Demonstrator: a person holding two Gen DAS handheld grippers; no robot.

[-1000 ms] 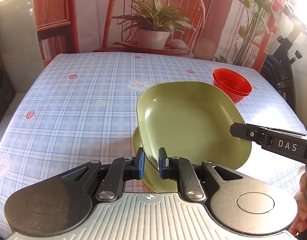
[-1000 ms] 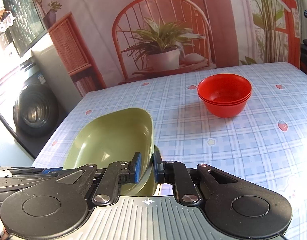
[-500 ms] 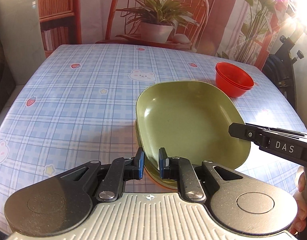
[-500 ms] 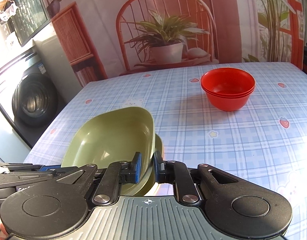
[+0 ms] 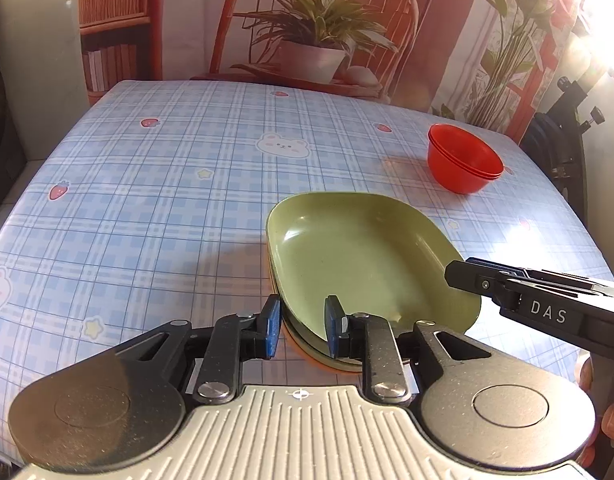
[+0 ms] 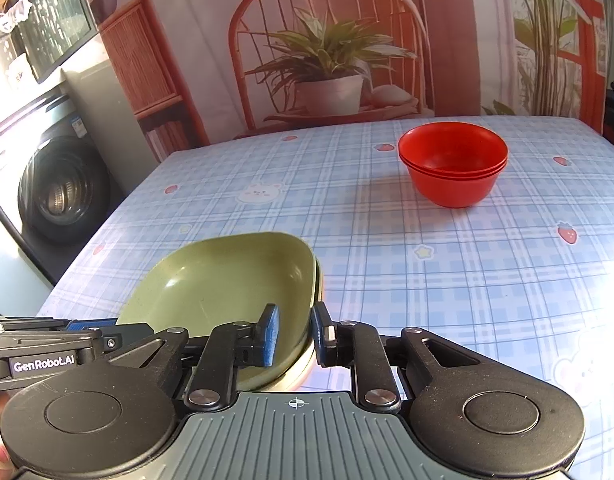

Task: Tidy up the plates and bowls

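Note:
A green square plate (image 5: 363,256) lies on top of other plates on the checked table; it also shows in the right wrist view (image 6: 227,284). My left gripper (image 5: 303,330) is open, its blue pads either side of the stack's near-left rim. My right gripper (image 6: 294,334) is open too, its pads straddling the stack's right rim, and its body (image 5: 547,304) reaches in from the right in the left wrist view. A stack of red bowls (image 5: 463,164) stands at the far right of the table, also seen in the right wrist view (image 6: 453,162).
The blue checked tablecloth (image 5: 167,200) covers the whole table. A washing machine (image 6: 47,196) stands past the table's left edge. A backdrop with a painted chair and plant (image 5: 307,40) hangs behind the far edge. A black stand (image 5: 563,148) is at the far right.
The green plate has been lowered flat onto the stack. Both grippers have opened from shut on its rim and pulled back a little.

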